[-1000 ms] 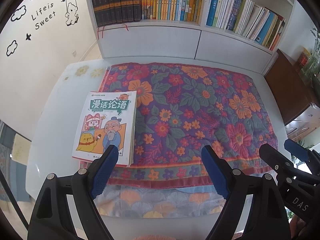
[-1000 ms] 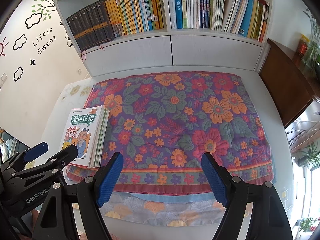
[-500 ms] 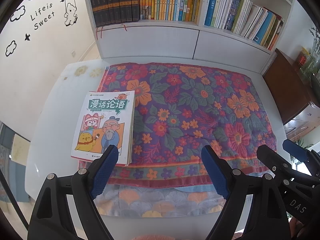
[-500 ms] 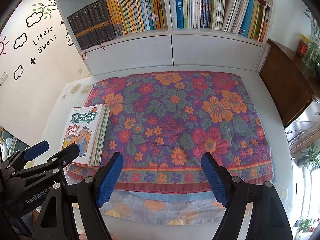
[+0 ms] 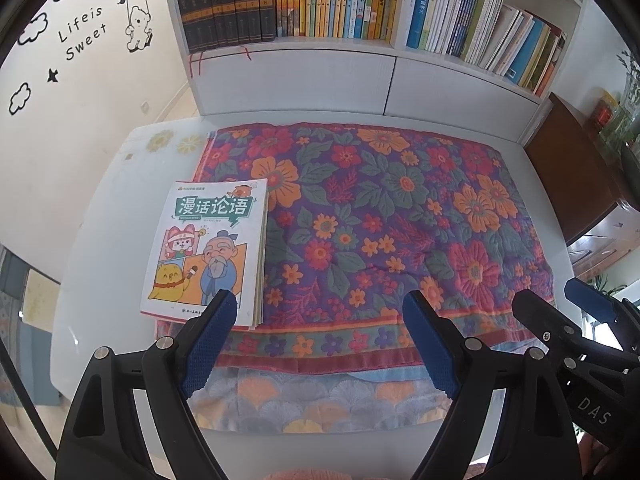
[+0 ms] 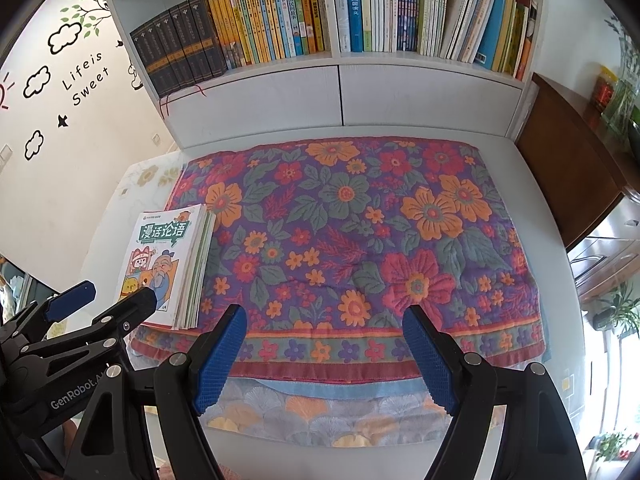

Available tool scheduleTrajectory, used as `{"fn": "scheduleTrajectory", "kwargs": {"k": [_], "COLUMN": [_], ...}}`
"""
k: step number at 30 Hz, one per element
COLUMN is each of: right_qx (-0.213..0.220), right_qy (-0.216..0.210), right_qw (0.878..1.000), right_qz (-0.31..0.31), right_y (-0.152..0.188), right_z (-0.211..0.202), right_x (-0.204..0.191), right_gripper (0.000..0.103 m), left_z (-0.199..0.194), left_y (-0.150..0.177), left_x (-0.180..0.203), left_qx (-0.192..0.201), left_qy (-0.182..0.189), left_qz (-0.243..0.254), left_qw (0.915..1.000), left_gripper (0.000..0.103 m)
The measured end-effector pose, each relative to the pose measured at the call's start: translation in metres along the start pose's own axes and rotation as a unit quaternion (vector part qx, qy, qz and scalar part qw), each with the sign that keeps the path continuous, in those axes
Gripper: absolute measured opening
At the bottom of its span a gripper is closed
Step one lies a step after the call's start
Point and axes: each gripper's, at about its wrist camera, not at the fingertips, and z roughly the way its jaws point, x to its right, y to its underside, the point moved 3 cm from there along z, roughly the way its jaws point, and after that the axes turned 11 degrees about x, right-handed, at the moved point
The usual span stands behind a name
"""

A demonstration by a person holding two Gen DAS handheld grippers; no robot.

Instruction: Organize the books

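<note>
A stack of thin children's books (image 5: 208, 244) with a cartoon cover lies flat at the left edge of the flowered cloth (image 5: 380, 220); in the right wrist view the same stack (image 6: 168, 264) shows its page edges. My left gripper (image 5: 320, 308) hovers open over the cloth's near edge, its left pad just in front of the stack's near right corner. My right gripper (image 6: 324, 320) is open too, over the cloth's near middle, nothing between its blue pads. Each gripper shows at the other view's lower corner.
A white bookshelf (image 6: 340, 92) full of upright books (image 6: 280, 20) stands behind the white table (image 5: 112, 200). A brown wooden cabinet (image 6: 568, 152) stands on the right, with plants beyond it. A wall with stickers is on the left.
</note>
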Motion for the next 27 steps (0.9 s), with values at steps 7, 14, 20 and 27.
{"fn": "scheduleTrajectory", "kwargs": {"k": [7, 14, 20, 27], "right_qx": [-0.003, -0.009, -0.010, -0.010], "right_qy": [0.001, 0.001, 0.002, 0.002], "right_qw": [1.000, 1.000, 1.000, 1.000], "right_qz": [0.001, 0.004, 0.005, 0.004], "right_y": [0.0013, 0.0038, 0.0043, 0.0045], "right_z": [0.0011, 0.0043, 0.0036, 0.0045], "right_x": [0.0013, 0.0029, 0.0016, 0.0015], "right_gripper": [0.079, 0.079, 0.079, 0.078], "left_z": [0.0012, 0.0012, 0.0027, 0.0029], "left_y": [0.0005, 0.0012, 0.0026, 0.0025], "left_x": [-0.0002, 0.0005, 0.0009, 0.0013], "left_qx": [-0.003, -0.004, -0.006, -0.005], "left_qy": [0.000, 0.000, -0.001, -0.002], "left_qz": [0.000, -0.001, 0.001, 0.001], "left_qw": [1.0000, 1.0000, 1.0000, 1.0000], "left_gripper": [0.084, 0.084, 0.084, 0.084]}}
